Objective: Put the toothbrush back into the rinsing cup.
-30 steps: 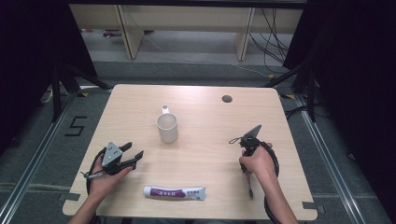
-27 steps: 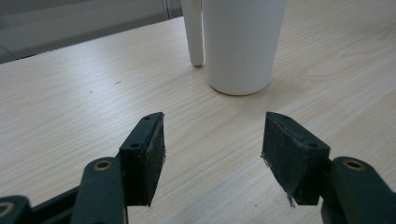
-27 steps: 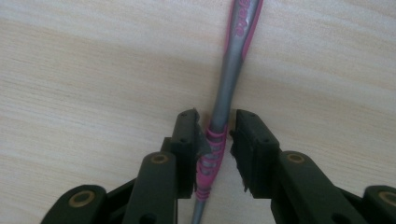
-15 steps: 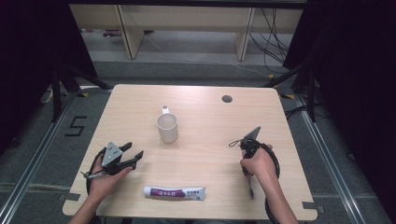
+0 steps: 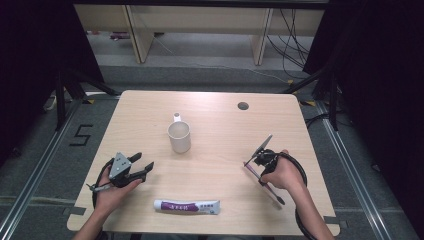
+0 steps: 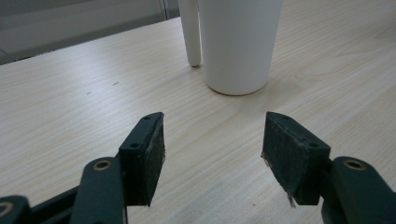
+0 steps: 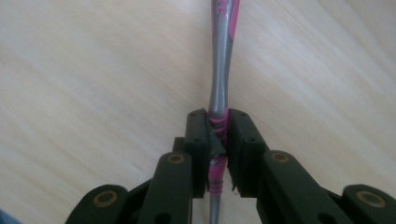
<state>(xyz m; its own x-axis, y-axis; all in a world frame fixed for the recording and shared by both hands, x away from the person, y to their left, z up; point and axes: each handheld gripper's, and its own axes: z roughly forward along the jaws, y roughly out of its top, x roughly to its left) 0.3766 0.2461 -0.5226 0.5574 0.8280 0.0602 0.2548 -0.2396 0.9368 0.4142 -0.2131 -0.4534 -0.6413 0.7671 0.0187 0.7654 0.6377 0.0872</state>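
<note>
Between the right tongs [image 7: 218, 140], the toothbrush [image 7: 219, 88] runs lengthwise, pointing straight ahead.

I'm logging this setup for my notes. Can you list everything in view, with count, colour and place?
table: one, light wood, centre of the high view, with a round hole near its far right.
mug: one, white, upright at mid table, handle toward the far side.
toothpaste tube: one, white with purple print, lying flat near the front edge.
toothbrush: one, pink and grey, lying at the table's right, clamped by the right tongs.
desks: light wood, on the floor beyond the table.
cables: several, dark, on the floor at far right.
floor marking: one, a black 5, left of the table.
left tongs: black, open, pointing at the mug.
right tongs: black, shut on the toothbrush handle.
</note>
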